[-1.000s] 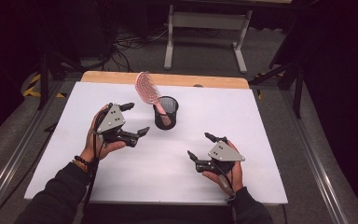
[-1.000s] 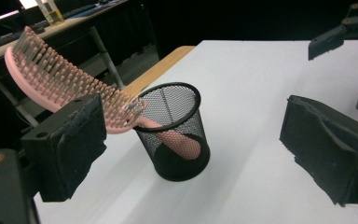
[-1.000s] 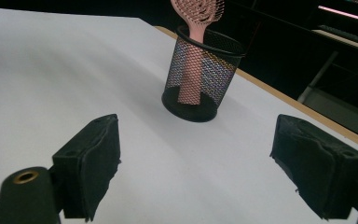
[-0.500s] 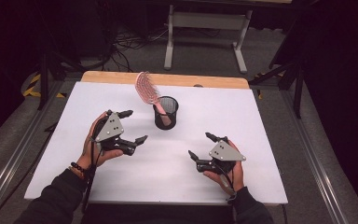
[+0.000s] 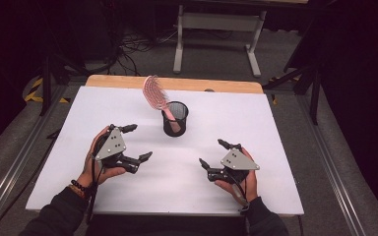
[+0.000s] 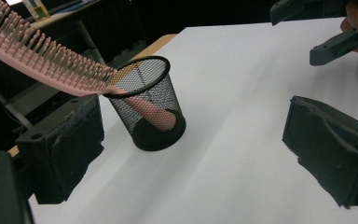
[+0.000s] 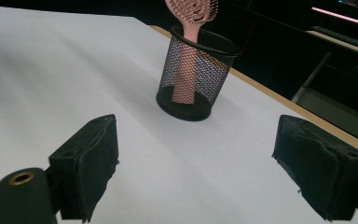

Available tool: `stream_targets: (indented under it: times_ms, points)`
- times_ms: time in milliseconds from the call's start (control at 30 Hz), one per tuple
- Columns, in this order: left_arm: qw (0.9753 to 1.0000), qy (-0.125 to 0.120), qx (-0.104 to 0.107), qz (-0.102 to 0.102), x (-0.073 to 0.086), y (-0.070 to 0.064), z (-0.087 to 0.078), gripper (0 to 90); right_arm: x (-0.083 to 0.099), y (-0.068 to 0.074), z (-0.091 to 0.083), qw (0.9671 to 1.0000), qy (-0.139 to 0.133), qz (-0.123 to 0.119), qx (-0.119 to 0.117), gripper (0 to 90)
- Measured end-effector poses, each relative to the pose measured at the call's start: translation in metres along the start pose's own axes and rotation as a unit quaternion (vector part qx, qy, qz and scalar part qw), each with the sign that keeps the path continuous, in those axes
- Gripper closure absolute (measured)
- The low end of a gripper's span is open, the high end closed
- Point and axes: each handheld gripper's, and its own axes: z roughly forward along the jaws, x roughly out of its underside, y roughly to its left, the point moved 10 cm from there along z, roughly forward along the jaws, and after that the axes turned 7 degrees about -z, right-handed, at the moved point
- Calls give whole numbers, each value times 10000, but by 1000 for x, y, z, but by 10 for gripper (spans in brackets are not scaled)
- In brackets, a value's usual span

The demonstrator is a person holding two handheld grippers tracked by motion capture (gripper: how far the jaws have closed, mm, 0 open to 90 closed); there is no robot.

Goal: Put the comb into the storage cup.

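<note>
A pink hairbrush [image 5: 153, 92] stands handle-down in a black mesh cup [image 5: 175, 119] near the middle of the white table [image 5: 256, 123], its bristled head leaning out to the far left. From the left gripper view the hairbrush [image 6: 42, 60] slants over the cup [image 6: 149, 109]. The right gripper view has the cup [image 7: 193, 79] and the brush handle [image 7: 186, 70] straight ahead. My left gripper [image 5: 137, 142] is open, left of the cup and nearer me, holding nothing. My right gripper [image 5: 214, 153] is open too, to the cup's right and closer to me, with nothing between its jaws.
A wooden strip [image 5: 226, 86] borders the table's far edge. Beyond it stands a grey metal stand [image 5: 216, 22] on a dark floor with cables. Metal rails [image 5: 334, 187] run along both table sides.
My left gripper has drawn back from the cup toward me and to the left. The right gripper has hardly moved. The hairbrush stays in the cup.
</note>
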Motion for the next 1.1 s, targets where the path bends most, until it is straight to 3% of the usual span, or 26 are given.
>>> stream_targets:
  times_ms: [200,433,633,1100]
  points:
    - [9998,166,-59,85,13,-3,-2,55,1,2,1,10000,28,-19,-45,129]
    - [9999,119,-12,8,24,-5,-9,60,0,1,0,10000,26,-27,-16,125]
    - [9993,355,-47,-79,46,1,-9,60,1,2,-1,10000,56,-74,-34,120]
    - [9990,367,-108,-236,62,8,-25,54,1,3,-4,9999,28,-99,43,121]
